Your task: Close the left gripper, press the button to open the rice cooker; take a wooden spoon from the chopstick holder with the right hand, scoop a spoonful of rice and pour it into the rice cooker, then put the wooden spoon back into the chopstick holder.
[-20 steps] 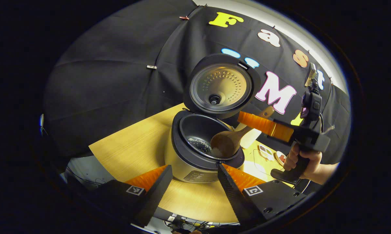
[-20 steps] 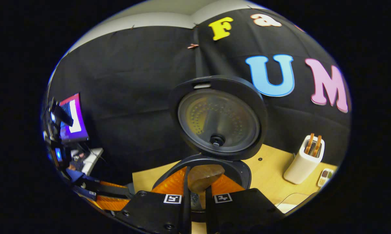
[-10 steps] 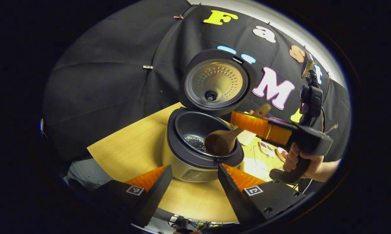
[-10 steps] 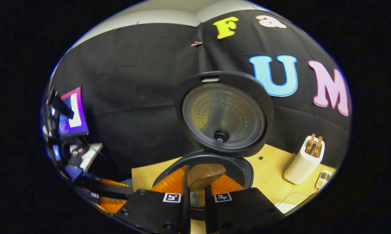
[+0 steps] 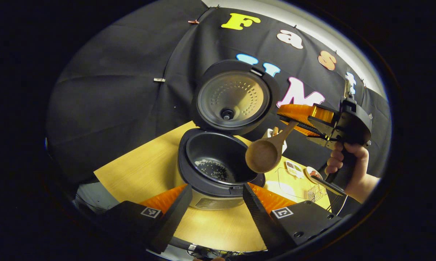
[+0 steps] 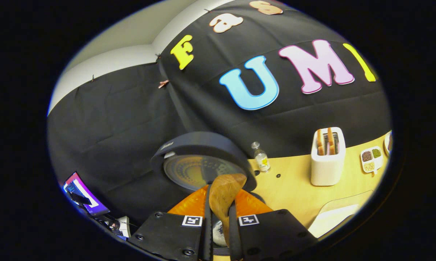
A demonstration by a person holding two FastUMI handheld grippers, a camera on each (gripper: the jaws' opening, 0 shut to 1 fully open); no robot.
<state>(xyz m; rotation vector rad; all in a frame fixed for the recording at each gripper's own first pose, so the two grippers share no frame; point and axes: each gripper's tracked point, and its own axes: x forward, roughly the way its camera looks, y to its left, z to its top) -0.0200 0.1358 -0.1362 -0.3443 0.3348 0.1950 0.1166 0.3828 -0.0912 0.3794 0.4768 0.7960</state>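
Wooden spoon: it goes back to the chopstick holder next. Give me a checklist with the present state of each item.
1. Right gripper shut on the wooden spoon: ok; both fingers press its handle.
2. Spoon emptied: ok; the bowl looks bare in the left gripper view.
3. Rice in the rice cooker: ok; grains lie on the pot's floor.
4. Spoon lifted clear of the cooker's rim: ok.
5. Chopstick holder upright on the table: ok.
6. Free slot in the holder for the spoon: cannot tell; two wooden pieces already stand in it.
7. Left gripper out of the path: ok; open, low in front of the cooker.
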